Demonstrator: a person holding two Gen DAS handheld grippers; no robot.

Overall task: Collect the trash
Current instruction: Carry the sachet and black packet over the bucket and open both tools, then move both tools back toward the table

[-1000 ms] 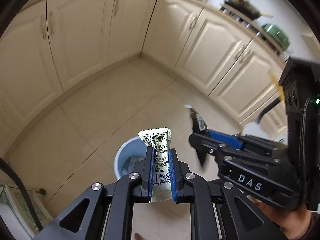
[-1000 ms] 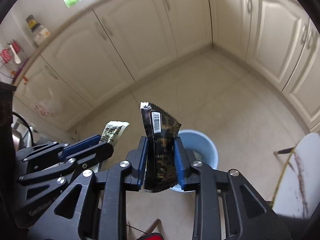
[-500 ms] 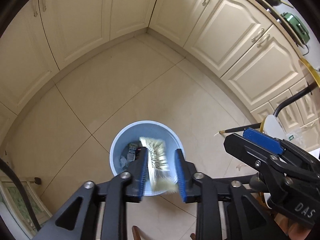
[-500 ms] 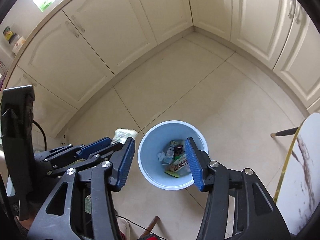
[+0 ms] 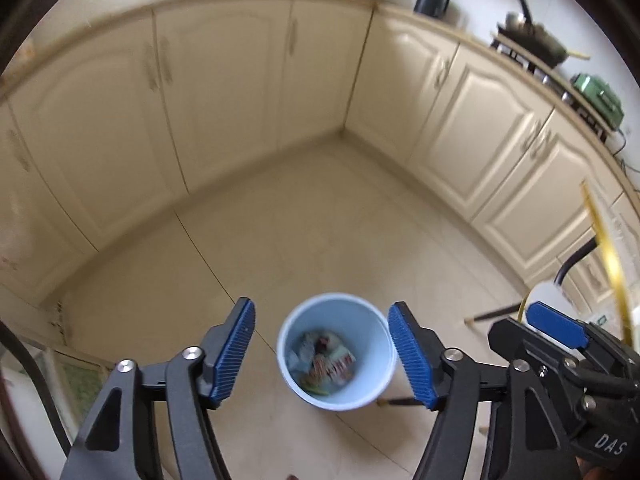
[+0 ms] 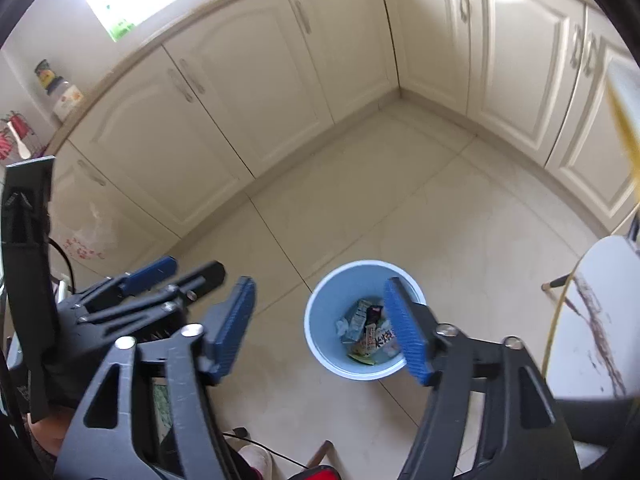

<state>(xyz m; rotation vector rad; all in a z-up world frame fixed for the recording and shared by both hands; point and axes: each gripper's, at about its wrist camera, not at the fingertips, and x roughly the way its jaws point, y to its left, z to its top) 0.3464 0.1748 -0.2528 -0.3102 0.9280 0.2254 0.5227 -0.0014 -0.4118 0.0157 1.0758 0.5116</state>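
Above the bin [image 5: 362, 394], both grippers (fingers spread)

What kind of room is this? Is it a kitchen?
Most likely a home kitchen. Cream cabinets run round a corner under a countertop, a wok sits on a stove, and a blue trash bin with wrappers in it stands on the tiled floor.

Bin mouth: blue bin [image 5: 382, 364] stood open-topped — reachable from above.
Right flank: white chair [image 6: 600, 312] crowded the floor [image 6: 360, 184].
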